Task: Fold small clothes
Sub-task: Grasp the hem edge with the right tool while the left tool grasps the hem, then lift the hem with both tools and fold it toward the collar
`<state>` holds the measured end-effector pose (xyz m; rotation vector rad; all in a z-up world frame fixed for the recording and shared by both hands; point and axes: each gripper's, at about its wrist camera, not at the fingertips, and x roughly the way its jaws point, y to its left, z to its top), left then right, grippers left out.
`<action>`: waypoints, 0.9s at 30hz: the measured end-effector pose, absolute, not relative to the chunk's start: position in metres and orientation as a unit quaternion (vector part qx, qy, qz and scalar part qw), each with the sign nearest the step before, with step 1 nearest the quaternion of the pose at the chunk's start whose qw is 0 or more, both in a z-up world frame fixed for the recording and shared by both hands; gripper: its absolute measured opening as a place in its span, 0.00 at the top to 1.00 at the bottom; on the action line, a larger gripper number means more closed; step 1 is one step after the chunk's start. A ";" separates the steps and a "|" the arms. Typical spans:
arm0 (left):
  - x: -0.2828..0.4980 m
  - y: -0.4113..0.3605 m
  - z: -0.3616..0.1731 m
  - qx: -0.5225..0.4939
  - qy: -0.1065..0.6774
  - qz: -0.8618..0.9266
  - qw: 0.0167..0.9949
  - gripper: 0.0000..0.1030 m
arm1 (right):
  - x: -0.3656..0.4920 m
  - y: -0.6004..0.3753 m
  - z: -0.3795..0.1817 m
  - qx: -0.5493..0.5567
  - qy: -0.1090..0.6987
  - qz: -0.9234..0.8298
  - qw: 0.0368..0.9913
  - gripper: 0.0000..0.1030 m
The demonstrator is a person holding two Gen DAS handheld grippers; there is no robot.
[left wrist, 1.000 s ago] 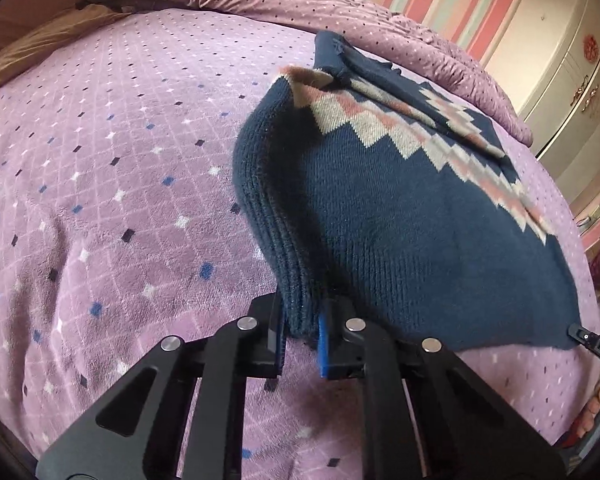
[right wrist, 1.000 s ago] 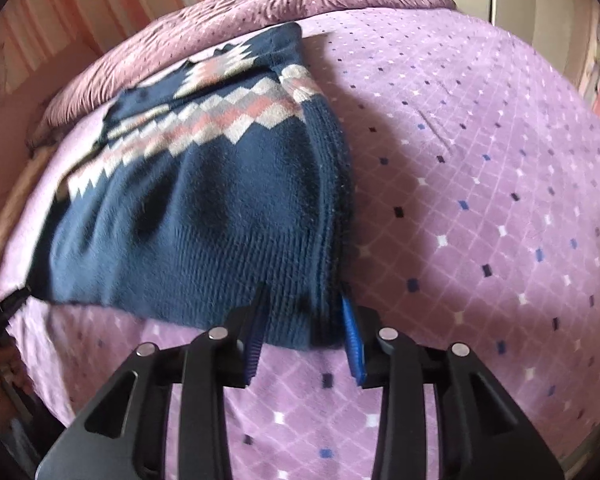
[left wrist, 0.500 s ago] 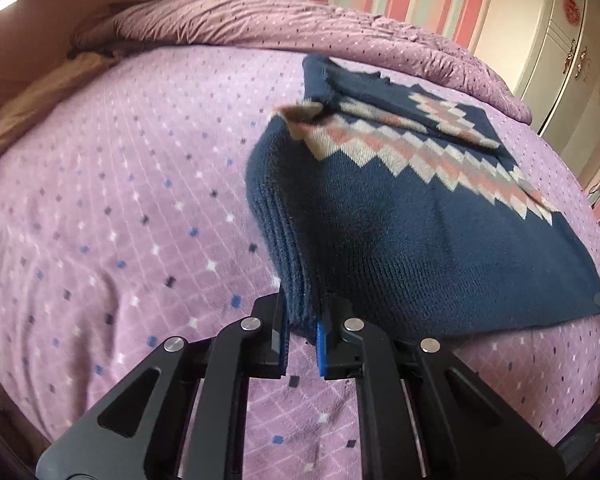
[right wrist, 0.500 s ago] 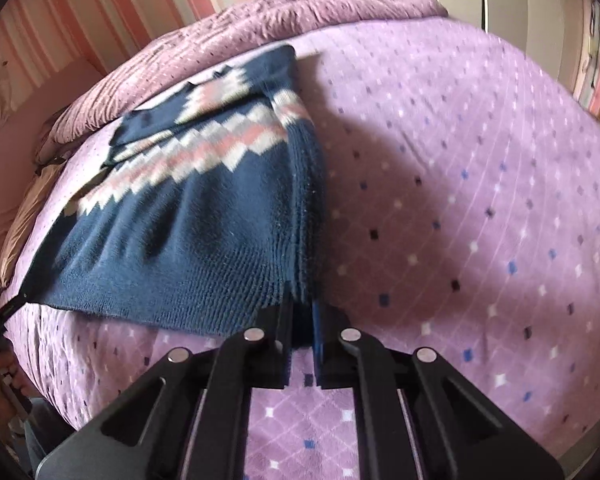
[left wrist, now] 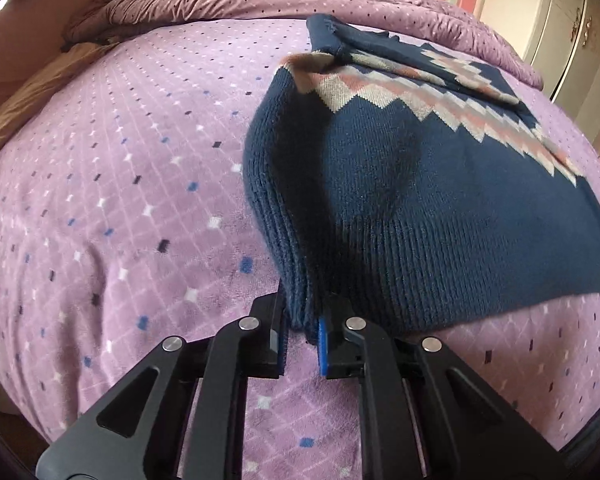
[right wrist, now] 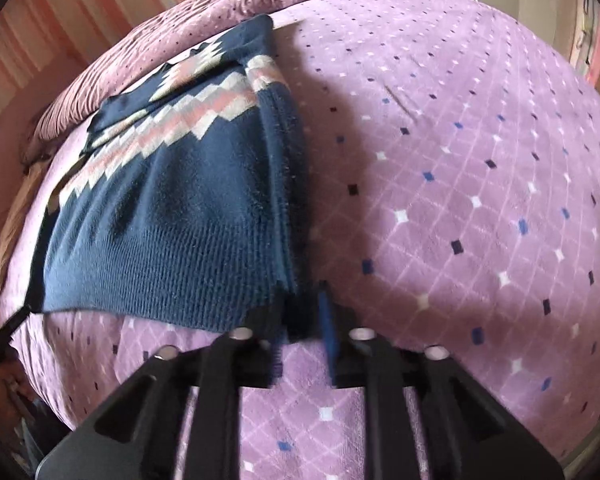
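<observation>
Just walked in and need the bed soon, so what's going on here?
A person is folding a navy patterned sweater on the purple bedspread with a gripper in each hand. The left gripper has the sweater's lower left corner between its fingers, the right gripper the lower right. Both have just been opening, the right more, so the corners look about to be released.

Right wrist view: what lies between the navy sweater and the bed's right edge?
Only bare purple blanket, dotted with small diamonds, with the shadow of the sweater on it; the right wrist view shows this.
</observation>
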<state>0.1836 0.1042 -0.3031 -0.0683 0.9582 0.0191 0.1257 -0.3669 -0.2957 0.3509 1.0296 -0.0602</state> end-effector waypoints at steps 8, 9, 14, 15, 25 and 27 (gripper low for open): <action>0.190 0.116 -0.312 -0.079 0.463 0.012 0.883 0.23 | 0.140 -0.355 -0.302 0.167 0.493 -0.009 0.854 0.60; 0.189 0.113 -0.313 -0.070 0.462 0.007 0.884 0.28 | 0.141 -0.354 -0.303 0.167 0.494 -0.008 0.853 0.78; 0.190 0.096 -0.308 -0.037 0.461 -0.026 0.886 0.85 | 0.143 -0.343 -0.298 0.152 0.495 -0.002 0.856 0.93; 0.191 0.096 -0.305 -0.032 0.460 -0.020 0.887 0.91 | 0.141 -0.344 -0.296 0.155 0.491 -0.004 0.857 0.93; 0.203 0.103 -0.251 -0.020 0.417 -0.008 0.908 0.91 | 0.143 -0.355 -0.248 0.178 0.435 0.008 0.883 0.93; 0.207 0.100 -0.237 -0.010 0.400 -0.005 0.916 0.91 | 0.149 -0.355 -0.236 0.175 0.420 0.010 0.891 0.93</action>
